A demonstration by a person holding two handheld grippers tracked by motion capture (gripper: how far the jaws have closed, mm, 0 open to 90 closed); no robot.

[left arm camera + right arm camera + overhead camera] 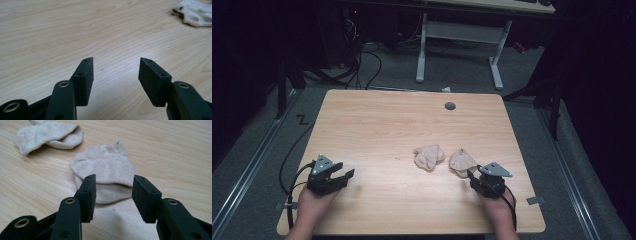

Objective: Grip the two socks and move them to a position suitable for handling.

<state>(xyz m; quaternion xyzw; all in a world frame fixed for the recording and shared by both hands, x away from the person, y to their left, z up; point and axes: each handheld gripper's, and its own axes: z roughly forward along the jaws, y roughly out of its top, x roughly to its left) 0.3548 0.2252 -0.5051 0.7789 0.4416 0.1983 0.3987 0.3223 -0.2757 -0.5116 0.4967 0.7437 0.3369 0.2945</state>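
The right gripper point(476, 176) is resting on the bench point(377, 130) with its jaws standing wide, nothing between them, just before the near sock point(105, 167). The far sock point(47, 133) is lying just beside it, apart. The left gripper point(343, 176) is also standing wide and empty, well apart from both socks.

Light wood-grain table point(377, 125): smooth laminate, faint sheen. Two beige knitted cloth socks, near one point(105, 167) and far one point(47, 135): soft, matt, slightly fuzzy. Left gripper point(116, 72) and right gripper point(113, 192): matt black plastic, brass-coloured metal rivets, finely textured dark rubbery pads point(143, 195). Grey metal-looking plate point(323, 164) on top, dull finish.
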